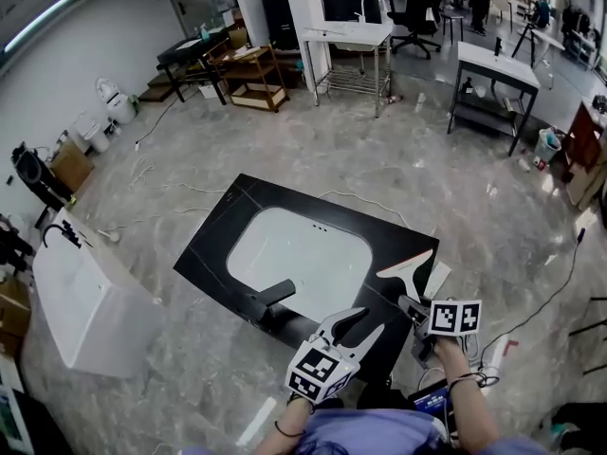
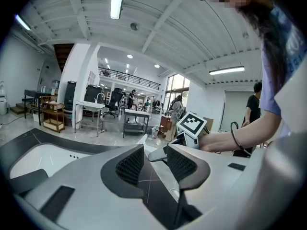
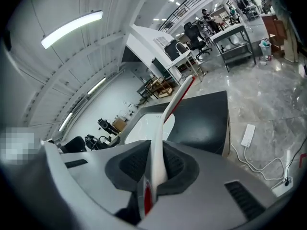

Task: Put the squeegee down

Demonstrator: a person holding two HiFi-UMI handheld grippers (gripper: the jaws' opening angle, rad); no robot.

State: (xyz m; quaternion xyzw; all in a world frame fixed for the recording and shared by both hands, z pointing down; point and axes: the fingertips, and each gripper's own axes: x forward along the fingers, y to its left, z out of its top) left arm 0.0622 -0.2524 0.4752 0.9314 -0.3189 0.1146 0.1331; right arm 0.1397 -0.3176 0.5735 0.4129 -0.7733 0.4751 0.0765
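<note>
Low black bench (image 1: 220,246) with a white basin (image 1: 299,254) sunk in its middle and a dark faucet (image 1: 275,294) on the near edge; bare black surface at the near right corner looks to me like the place to lay the tool. Squeegee (image 1: 406,271) is not down yet: it sits in my right hand-held gripper (image 1: 414,307), blade end forward and raised over that right near corner, handle end back in the jaws. From the right gripper view the white squeegee shaft (image 3: 165,123) runs straight out between the pads, red trim showing along its edge, so I judge the hold is kept firm to stop the blade swinging while it is brought low. Right hand-held gripper (image 3: 156,164) is pressed tight on the shaft, pads flat against both sides. Left hand-held gripper (image 1: 360,326) hangs just beside it over the near edge, likely kept clear as a spare; its jaws (image 2: 154,159) stand spread with nothing between them, only black bench showing through the gap.
</note>
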